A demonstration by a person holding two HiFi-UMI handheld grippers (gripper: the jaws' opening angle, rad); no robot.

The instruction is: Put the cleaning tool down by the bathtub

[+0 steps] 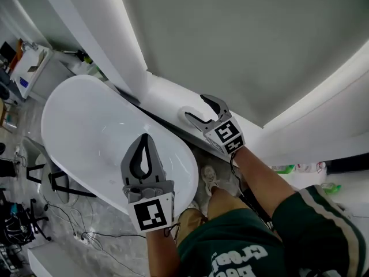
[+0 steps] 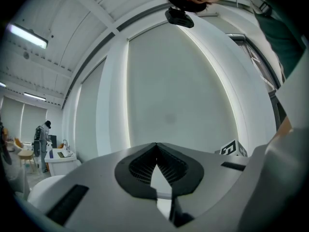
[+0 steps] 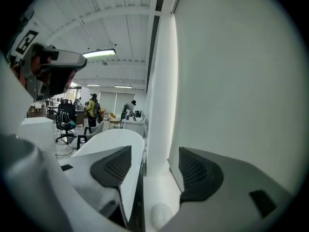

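Note:
A white freestanding bathtub [image 1: 86, 114] fills the left of the head view and shows again in the right gripper view [image 3: 116, 139]. My left gripper [image 1: 144, 137] hangs over the tub's near end, shut with its tips touching and nothing between them [image 2: 155, 145]. My right gripper [image 1: 194, 106] is open over the white ledge [image 1: 167, 97] between tub and wall. A small white rounded object [image 3: 161, 215] lies on that ledge below the open jaws [image 3: 154, 151]; I cannot tell what it is. Neither gripper holds a cleaning tool.
A grey wall panel [image 1: 242, 39] rises behind the ledge. Cables [image 1: 86, 235] and black stands [image 1: 57, 183] lie on the floor left of the tub. Green bottles [image 1: 288, 169] sit at right. My shoe [image 1: 209, 178] is beside the tub. People stand far off [image 3: 91, 111].

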